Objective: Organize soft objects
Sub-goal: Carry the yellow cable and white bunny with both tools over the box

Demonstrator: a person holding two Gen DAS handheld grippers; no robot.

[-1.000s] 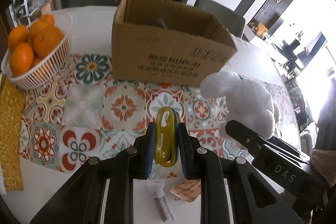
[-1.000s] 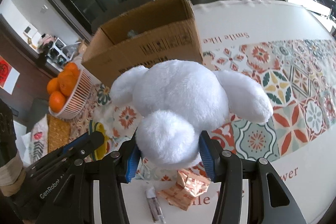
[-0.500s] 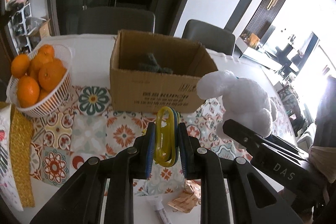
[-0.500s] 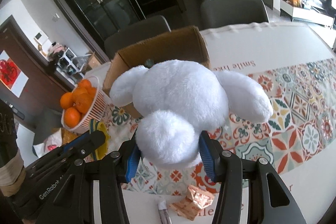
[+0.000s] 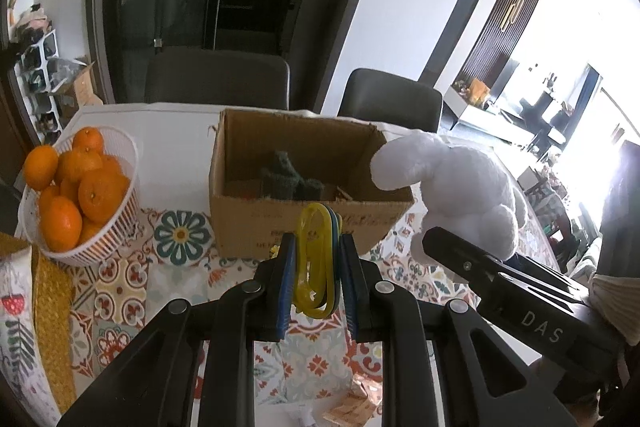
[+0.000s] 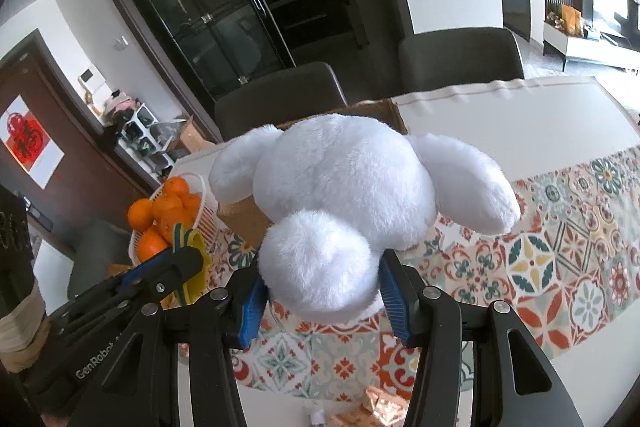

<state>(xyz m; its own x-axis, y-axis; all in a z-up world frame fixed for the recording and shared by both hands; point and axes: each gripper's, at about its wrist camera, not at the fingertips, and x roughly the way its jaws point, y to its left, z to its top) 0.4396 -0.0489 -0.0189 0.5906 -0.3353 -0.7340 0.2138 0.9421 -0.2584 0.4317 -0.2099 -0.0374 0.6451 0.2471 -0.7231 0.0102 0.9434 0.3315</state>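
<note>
The left gripper (image 5: 316, 267) is clamped on a bundle of yellow and green plastic loops (image 5: 314, 259). The right gripper (image 6: 320, 301) grips a white plush toy (image 6: 344, 203), both held above the patterned tablecloth (image 6: 560, 259) near the open cardboard box (image 5: 256, 223).

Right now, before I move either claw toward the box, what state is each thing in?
Left claw: shut on the yellow flat looped thing, held upright.
Right claw: shut on the white plush toy, off the table.
Cardboard box: open, upright, a dark green soft thing inside.
White basket: upright, heaped with oranges.
</note>
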